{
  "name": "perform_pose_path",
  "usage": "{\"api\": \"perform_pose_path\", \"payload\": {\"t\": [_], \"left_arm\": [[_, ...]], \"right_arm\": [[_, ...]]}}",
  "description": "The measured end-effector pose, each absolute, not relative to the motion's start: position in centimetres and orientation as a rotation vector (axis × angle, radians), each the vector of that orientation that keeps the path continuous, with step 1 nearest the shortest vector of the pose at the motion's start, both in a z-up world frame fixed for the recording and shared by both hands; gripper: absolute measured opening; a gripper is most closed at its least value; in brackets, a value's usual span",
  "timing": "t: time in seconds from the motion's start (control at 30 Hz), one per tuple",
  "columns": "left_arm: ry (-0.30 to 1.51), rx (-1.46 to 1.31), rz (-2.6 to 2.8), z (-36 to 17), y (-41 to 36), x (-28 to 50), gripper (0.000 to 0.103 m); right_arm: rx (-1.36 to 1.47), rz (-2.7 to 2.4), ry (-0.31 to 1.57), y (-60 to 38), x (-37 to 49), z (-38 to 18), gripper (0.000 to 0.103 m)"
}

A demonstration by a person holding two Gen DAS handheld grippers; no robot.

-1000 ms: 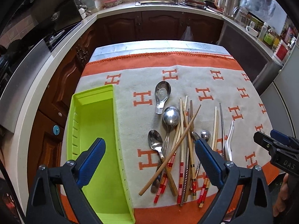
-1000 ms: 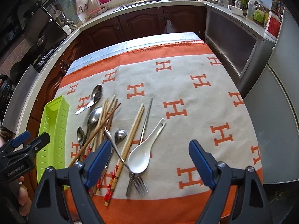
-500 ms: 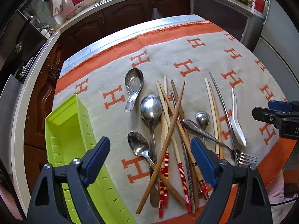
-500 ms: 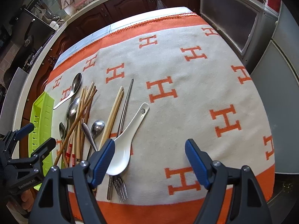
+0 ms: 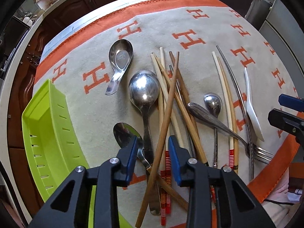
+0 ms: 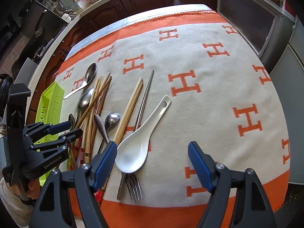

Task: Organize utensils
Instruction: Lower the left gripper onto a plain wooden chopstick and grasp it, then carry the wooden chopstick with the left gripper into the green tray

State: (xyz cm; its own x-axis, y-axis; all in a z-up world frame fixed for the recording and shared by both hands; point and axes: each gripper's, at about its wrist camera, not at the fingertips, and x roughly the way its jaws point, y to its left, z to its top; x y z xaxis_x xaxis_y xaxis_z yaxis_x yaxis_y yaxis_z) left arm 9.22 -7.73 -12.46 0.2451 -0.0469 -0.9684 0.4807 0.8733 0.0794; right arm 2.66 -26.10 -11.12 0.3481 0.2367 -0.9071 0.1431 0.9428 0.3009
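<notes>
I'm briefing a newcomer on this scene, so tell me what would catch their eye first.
The tangle of chopsticks and metal spoons heaped mid-cloth stands out first, on a cream cloth with orange H letters. A lime-green tray sits at its left edge, and a white spoon lies over a fork to the right of the pile. The left hand-held gripper is closing around crossed handles; the right hand-held gripper is open beside the white spoon.

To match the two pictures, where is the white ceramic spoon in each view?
Left wrist: the white ceramic spoon lies at the far right, seen edge-on.
Right wrist: it lies at lower centre, bowl nearest the camera.
Shared landmark: the fork, its tines beside the spoon's bowl.
</notes>
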Motion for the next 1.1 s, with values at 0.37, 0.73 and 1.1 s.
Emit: {"api": "perform_pose_path", "payload": {"t": [0.37,0.73,1.1], "left_arm": [[1.288,0.320,-0.328,-11.4,-6.6,9.8,0.005],[1.228,0.068,-0.216,-5.4,1.0,8.3,0.005],[1.172,-0.027,-0.009,-5.7,10.0,8.2,0.005]], "right_arm": [[0.305,0.105,1.199,-24.4,2.9,-10.4,0.077],[0.203,0.280,1.195,-19.1,4.2,-10.0,0.059],[0.122,0.264,1.257,-15.0,6.0,-12.1,0.045]]}}
